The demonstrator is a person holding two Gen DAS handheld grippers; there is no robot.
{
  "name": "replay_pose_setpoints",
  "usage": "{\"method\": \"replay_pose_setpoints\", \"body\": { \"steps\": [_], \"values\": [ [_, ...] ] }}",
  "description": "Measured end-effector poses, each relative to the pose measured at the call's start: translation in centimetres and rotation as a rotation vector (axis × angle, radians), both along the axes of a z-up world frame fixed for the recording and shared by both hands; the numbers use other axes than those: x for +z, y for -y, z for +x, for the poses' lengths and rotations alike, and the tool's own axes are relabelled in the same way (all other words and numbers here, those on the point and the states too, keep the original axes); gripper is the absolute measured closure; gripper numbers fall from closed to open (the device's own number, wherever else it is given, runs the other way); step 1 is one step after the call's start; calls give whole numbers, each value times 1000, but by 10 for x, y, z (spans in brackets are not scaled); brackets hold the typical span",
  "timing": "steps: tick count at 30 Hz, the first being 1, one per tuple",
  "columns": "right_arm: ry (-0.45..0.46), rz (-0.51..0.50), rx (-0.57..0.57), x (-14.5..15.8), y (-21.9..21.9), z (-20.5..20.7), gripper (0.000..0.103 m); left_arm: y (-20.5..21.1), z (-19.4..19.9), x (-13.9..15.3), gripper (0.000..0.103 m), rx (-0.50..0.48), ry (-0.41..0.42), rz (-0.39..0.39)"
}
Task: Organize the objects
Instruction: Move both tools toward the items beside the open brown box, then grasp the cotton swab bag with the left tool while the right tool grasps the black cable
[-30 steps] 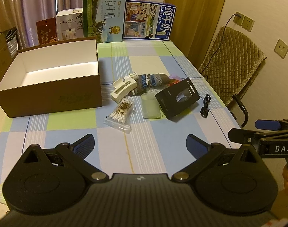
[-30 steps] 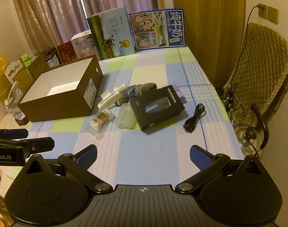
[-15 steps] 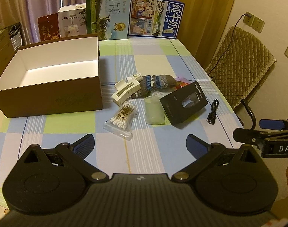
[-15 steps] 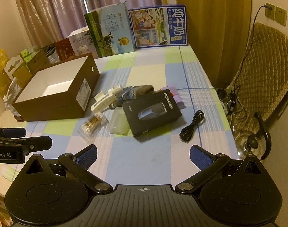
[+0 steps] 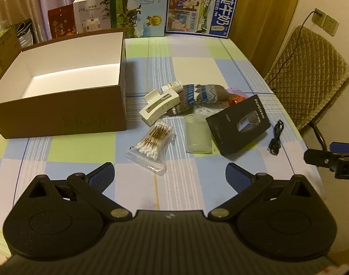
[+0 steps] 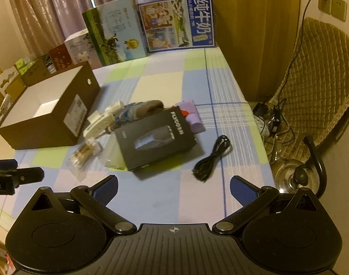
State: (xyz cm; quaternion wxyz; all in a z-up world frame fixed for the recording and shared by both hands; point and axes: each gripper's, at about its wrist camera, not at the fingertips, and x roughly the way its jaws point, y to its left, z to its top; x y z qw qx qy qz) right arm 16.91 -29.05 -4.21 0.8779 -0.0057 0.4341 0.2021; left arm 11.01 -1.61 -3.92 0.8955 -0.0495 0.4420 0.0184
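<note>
An open brown cardboard box (image 5: pixel 59 112) with a white, empty inside stands at the left of the table. Right of it lie a bag of cotton swabs (image 5: pixel 151 146), a cream clip-like item (image 5: pixel 159 106), a small white bottle (image 5: pixel 174 85), a knitted sock (image 5: pixel 202 96), a frosted cup (image 5: pixel 197 136), a black shaver box (image 5: pixel 238 123) and a black cable (image 5: pixel 275 139). My left gripper (image 5: pixel 170 175) is open and empty above the near table edge. My right gripper (image 6: pixel 173 189) is open and empty, near the cable (image 6: pixel 211 158) and shaver box (image 6: pixel 156 139).
Milk cartons (image 5: pixel 202 11) and other boxes (image 5: pixel 92 13) stand along the table's far edge. A padded chair (image 5: pixel 309 73) stands to the right, with a kettle (image 6: pixel 291 176) and wires on the floor. A purple item (image 6: pixel 192 116) lies behind the shaver box.
Both grippers have moved forward and closer to the objects on the table. Both stay open and empty. Nothing on the table has moved.
</note>
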Motion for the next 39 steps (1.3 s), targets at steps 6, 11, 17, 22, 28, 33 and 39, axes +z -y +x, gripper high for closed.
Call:
{"method": "replay_pose_setpoints", "body": {
  "steps": [6,11,17,22,28,33,39],
  "values": [
    [-4,-14,-4,-19,10,25,2,-5,18,-13,1,44,-7,4],
    [-24,-19,-24,-40,16,51,21,-9,32,-22,1,81,-6,24],
    [-53,-16,-63,-63,22,83,53,-15,49,-31,2,114,8,47],
    [-71,-21,-66,-75,22,100,60,-20,62,-43,4,129,-2,62],
    [-74,-3,-75,-86,22,111,61,-20,76,-60,5,118,-6,114],
    [-58,-4,-2,-91,16,112,77,-20,89,-71,10,75,-15,150],
    [-50,-24,32,-91,11,113,78,-15,105,-88,21,-35,-37,176]
  ]
}}
